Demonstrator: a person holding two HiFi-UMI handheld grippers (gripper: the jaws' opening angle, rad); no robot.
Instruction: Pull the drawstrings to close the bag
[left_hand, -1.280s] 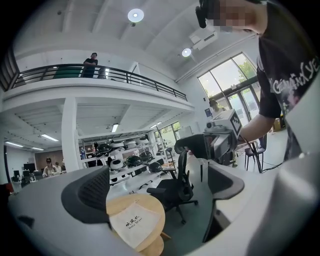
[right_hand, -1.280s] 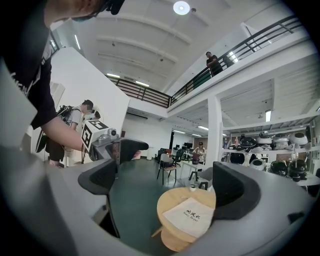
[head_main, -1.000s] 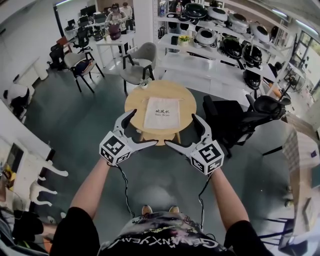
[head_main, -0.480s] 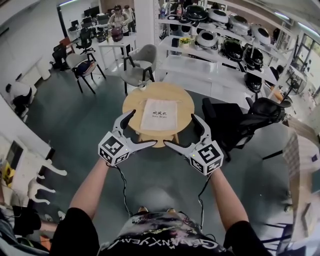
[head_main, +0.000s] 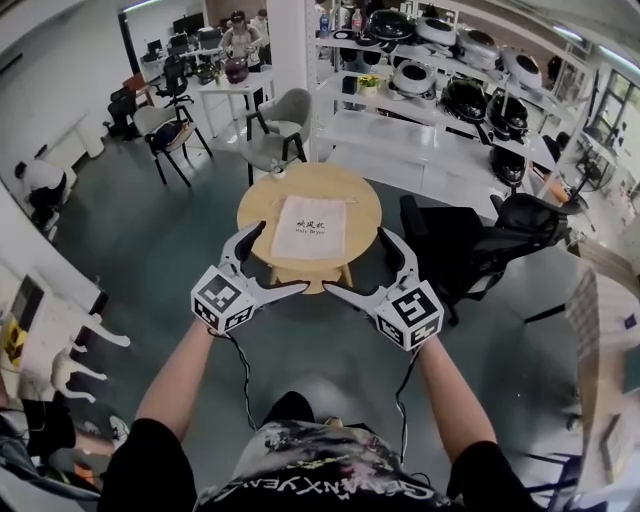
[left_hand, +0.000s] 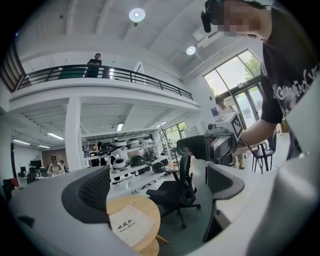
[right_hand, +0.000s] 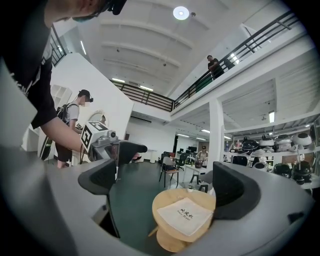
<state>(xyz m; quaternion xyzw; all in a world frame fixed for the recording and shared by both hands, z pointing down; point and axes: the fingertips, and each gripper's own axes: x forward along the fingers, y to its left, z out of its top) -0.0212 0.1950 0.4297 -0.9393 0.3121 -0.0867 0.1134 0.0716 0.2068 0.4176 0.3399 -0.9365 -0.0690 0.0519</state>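
A flat cream drawstring bag (head_main: 309, 228) with dark print lies on a small round wooden table (head_main: 352, 202); it also shows as the bag (left_hand: 132, 224) in the left gripper view and the bag (right_hand: 185, 215) in the right gripper view. My left gripper (head_main: 272, 258) hangs open in the air short of the table's near-left edge. At the near-right edge my right gripper (head_main: 355, 262) is open too. Both are empty and clear of the bag. The drawstrings are too small to make out.
A black office chair (head_main: 468, 237) stands close to the table's right. A grey chair (head_main: 274, 128) is behind the table. White shelving with black cookers (head_main: 452, 95) fills the back right. Dark green floor (head_main: 170, 250) lies around the table. People are at desks far back.
The table and bag have drifted slightly left and up in the head view as the person stepped closer. Both grippers stay open, held at the same spread.
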